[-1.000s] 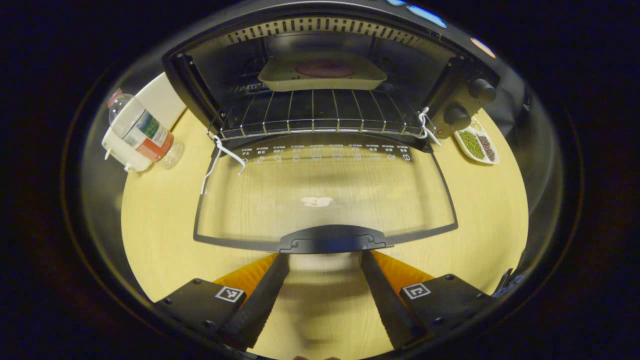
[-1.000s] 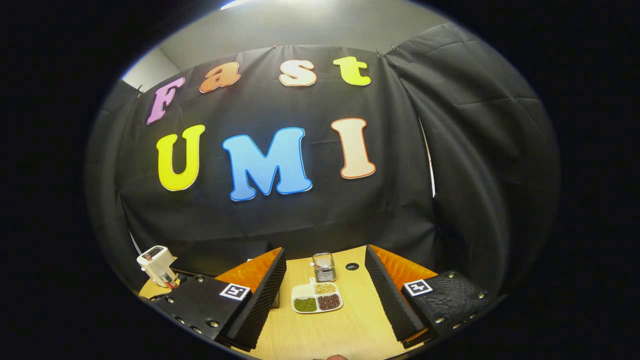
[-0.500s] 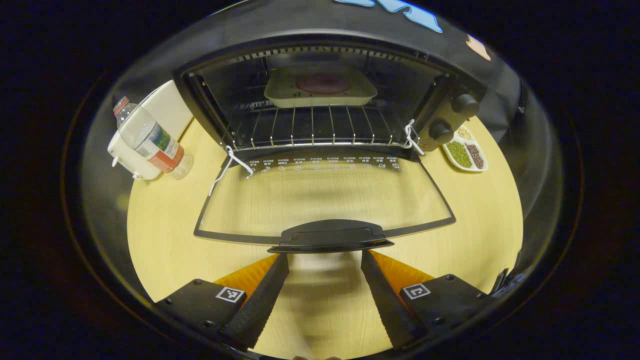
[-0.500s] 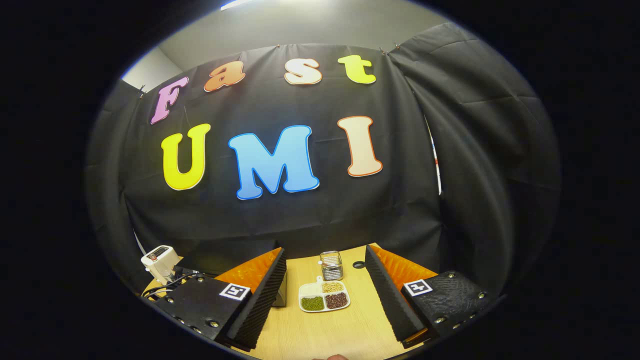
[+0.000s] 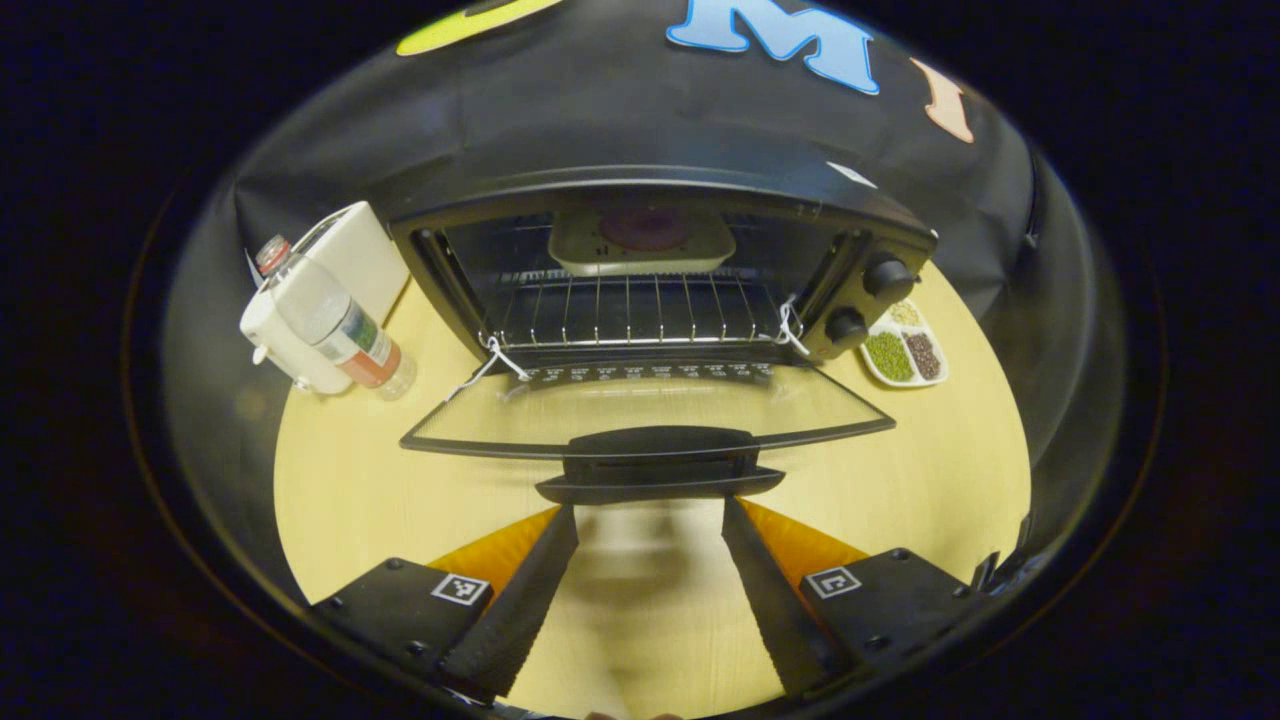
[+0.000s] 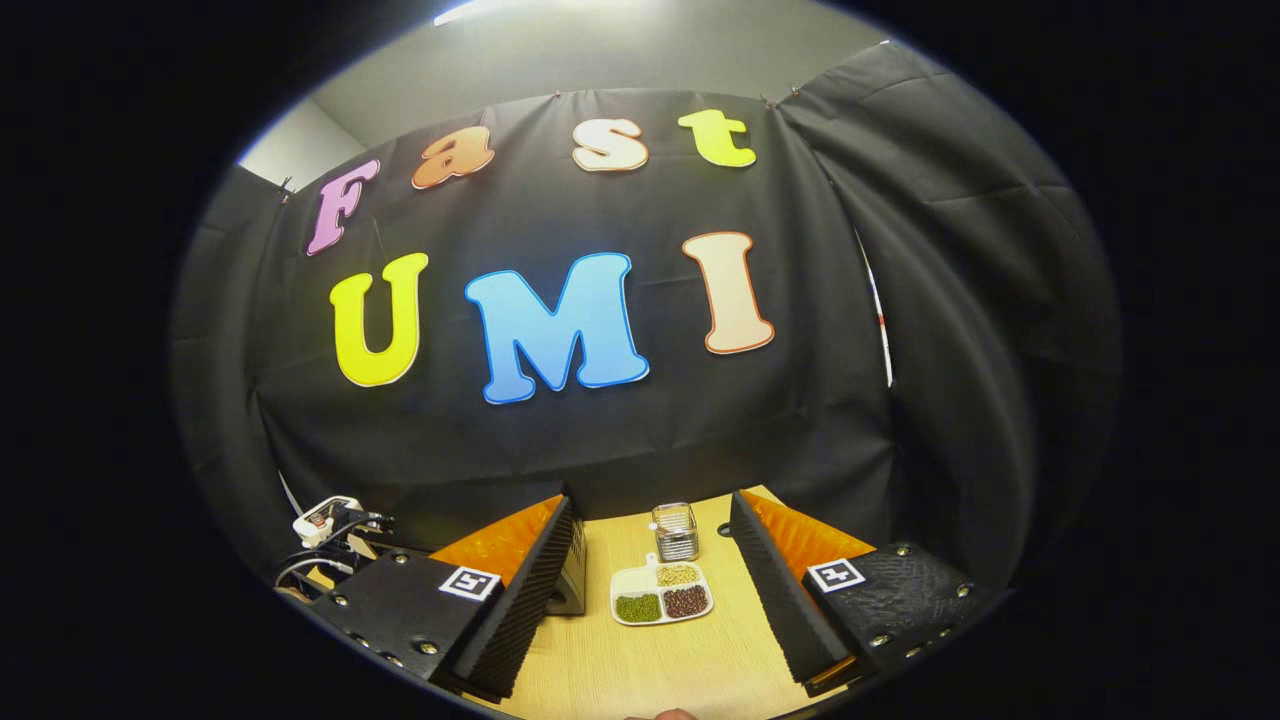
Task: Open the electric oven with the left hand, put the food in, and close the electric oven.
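In the left gripper view, the oven (image 5: 660, 260) stands on the table (image 5: 340, 490) with its door (image 5: 650, 415) swung down, nearly level, glass pane facing up. The door's handle (image 5: 660, 472) sits at the near edge, just beyond the tips of the left gripper (image 5: 650, 590), whose fingers are spread wide with nothing between them and do not grip the handle. Inside the oven a wire rack (image 5: 635, 310) spans the cavity, and at its back rests a pale dish (image 5: 642, 240) carrying a dark reddish round of food (image 5: 642, 226). Two knobs (image 5: 870, 295) sit on the oven's panel, right of the cavity. White cord (image 5: 490, 355) is tied at both front corners of the rack. Left of the oven lie a clear bottle (image 5: 335, 325) with a red cap and a white device (image 5: 345, 265) behind it. Right of the oven is a divided plate (image 5: 905, 350) of green, dark and pale beans. In the right gripper view, the right gripper (image 6: 650, 600) is also wide apart and empty, raised over the table (image 6: 660, 670). Between its fingers, farther off, lies the divided plate (image 6: 662, 596), with a small glass jar (image 6: 676, 530) just behind it. A corner of the oven (image 6: 572, 580) shows left of the plate.
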Available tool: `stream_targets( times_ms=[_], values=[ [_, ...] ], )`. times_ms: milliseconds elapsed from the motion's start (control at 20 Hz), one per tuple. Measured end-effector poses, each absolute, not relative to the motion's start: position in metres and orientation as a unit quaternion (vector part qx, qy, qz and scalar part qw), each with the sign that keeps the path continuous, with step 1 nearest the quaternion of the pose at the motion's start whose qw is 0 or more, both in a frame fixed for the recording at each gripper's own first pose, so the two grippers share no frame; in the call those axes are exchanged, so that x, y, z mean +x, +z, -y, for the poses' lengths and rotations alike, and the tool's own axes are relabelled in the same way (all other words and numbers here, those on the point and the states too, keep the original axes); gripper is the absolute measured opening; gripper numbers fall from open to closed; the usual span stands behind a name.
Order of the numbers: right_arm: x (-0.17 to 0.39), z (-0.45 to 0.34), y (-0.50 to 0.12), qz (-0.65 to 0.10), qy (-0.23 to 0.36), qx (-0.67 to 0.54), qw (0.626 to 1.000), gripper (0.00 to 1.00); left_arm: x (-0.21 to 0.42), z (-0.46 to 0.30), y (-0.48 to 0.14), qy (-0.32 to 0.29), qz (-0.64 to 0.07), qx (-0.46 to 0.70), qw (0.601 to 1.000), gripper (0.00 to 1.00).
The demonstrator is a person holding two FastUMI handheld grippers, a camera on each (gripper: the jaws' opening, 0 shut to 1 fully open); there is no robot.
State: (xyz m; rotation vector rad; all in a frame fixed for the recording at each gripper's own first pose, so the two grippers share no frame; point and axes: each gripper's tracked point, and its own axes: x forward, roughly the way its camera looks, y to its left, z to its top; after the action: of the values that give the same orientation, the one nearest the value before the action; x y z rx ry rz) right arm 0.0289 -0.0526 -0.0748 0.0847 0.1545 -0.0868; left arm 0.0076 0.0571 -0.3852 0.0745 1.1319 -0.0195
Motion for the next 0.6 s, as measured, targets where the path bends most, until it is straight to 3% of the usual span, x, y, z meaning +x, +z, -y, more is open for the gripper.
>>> stream_targets(
  times_ms=[150, 250, 600],
  values=[
    [0.030, 0.056, -0.075, -0.079, -0.044, 0.046, 0.995, 0.96, 0.014, -0.057, -0.374, -0.008, -0.524, 0.036, 0.851, 0.94],
    [0.031, 0.058, -0.076, -0.080, -0.045, 0.049, 0.995, 0.96, 0.018, -0.056, -0.370, -0.007, -0.519, 0.034, 0.854, 1.00],
    [0.031, 0.062, -0.076, -0.080, -0.049, 0.050, 0.994, 0.96, 0.031, -0.054, -0.357, -0.005, -0.504, 0.032, 0.863, 0.94]
  ],
)
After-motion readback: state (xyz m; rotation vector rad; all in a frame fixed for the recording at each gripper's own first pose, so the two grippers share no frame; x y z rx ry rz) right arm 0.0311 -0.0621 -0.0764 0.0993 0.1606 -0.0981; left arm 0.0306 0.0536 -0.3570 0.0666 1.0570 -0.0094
